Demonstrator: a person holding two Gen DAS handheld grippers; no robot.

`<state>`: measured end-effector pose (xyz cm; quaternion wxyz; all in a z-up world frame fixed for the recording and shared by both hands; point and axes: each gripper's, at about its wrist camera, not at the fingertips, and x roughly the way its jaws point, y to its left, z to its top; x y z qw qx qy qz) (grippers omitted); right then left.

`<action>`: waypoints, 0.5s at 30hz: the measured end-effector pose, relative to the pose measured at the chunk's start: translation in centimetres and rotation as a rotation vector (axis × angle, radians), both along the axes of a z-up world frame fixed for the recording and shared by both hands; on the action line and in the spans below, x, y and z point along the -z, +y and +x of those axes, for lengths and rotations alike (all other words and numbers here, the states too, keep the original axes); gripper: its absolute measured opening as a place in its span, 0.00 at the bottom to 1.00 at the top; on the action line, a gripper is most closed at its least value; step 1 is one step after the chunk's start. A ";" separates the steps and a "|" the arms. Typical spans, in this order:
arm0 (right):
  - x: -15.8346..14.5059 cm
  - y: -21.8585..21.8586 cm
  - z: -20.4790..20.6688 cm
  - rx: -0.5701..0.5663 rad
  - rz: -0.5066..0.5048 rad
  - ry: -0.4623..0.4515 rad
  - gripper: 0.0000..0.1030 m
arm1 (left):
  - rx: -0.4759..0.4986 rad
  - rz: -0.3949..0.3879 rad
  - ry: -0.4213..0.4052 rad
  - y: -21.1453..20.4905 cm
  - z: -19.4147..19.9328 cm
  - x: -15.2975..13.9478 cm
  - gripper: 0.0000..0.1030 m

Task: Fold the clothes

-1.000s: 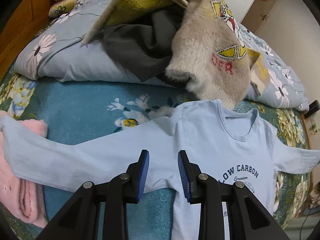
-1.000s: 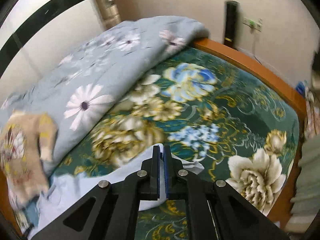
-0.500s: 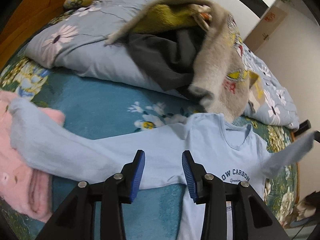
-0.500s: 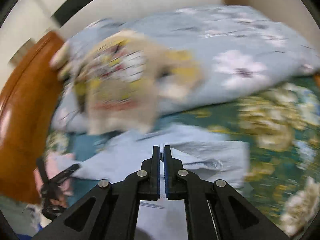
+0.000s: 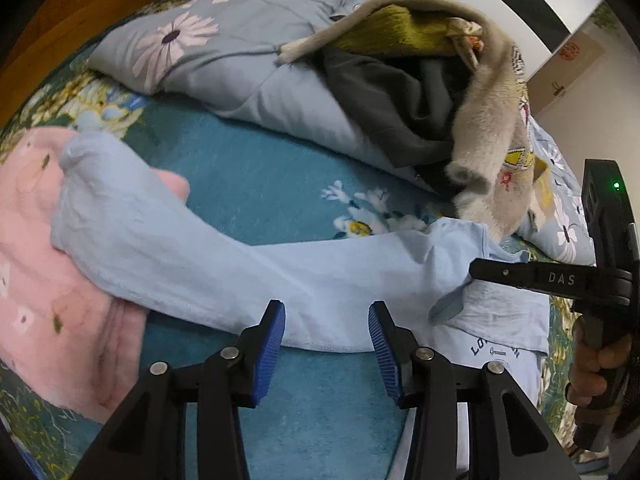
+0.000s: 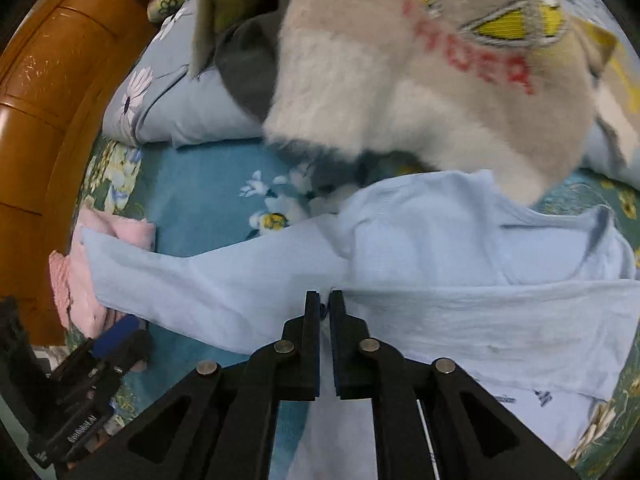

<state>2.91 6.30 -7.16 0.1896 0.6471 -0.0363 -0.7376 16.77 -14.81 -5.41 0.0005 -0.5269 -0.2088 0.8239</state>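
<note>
A bed fills the room, covered by a teal floral bedspread (image 5: pixel 256 184), with a grey-blue daisy-print quilt (image 5: pixel 224 52) bunched along its far side. On the quilt lies a heap of clothes: a fuzzy cream sweater (image 6: pixel 420 80) with red lettering and a yellow patch, draped over a dark grey garment (image 5: pixel 392 108) and something olive green.

Spread across the bedspread is a light blue long-sleeved shirt (image 6: pixel 460 248) (printed lettering shows on its chest). One sleeve stretches flat toward a folded pink garment (image 5: pixel 44 272), its cuff resting on the pink cloth. The other sleeve is drawn across the shirt's chest.

The right gripper (image 6: pixel 325 304) has its jaws pressed together on the folded-over sleeve, blue fabric pinched between them, above the shirt's body. A hand (image 5: pixel 596 372) holds its handle.

The left gripper (image 5: pixel 326 320) hovers with jaws wide apart, blue pads showing, nothing between them; the outstretched sleeve's lower hem lies just beyond its tips.
</note>
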 end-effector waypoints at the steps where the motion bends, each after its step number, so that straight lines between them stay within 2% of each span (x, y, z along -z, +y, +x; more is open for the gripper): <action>1: 0.0 0.0 -0.1 0.000 0.001 0.003 0.06 | -0.004 0.003 -0.005 -0.1 0.0 0.2 0.46; 2: -0.3 0.5 -0.2 0.003 -0.011 0.018 0.08 | -0.008 0.006 -0.009 -0.3 0.0 0.4 0.46; 4: -1.1 1.4 -0.3 0.010 -0.034 0.047 0.20 | -0.016 0.004 -0.015 -0.6 0.2 0.7 0.46; 5: -1.5 1.9 -0.3 0.013 -0.046 0.061 0.29 | -0.021 -0.004 -0.017 -1.0 0.3 0.8 0.46; 6: -1.9 2.3 -0.4 0.016 -0.058 0.076 0.32 | -0.028 -0.011 -0.019 -1.5 0.5 0.8 0.46; 9: -3.4 5.0 0.0 0.056 -0.088 0.130 0.34 | -0.056 -0.031 0.009 -3.4 1.6 -0.5 0.46; 12: -4.5 8.8 1.5 0.137 -0.092 0.169 0.34 | -0.136 -0.070 0.075 -6.8 3.3 -2.7 0.46; 14: -4.9 11.1 2.9 0.184 -0.088 0.187 0.34 | -0.260 -0.118 0.118 -9.9 4.9 -3.8 0.47; 15: -4.9 11.8 3.5 0.209 -0.091 0.182 0.34 | -0.333 -0.149 0.140 -11.5 5.8 -4.2 0.52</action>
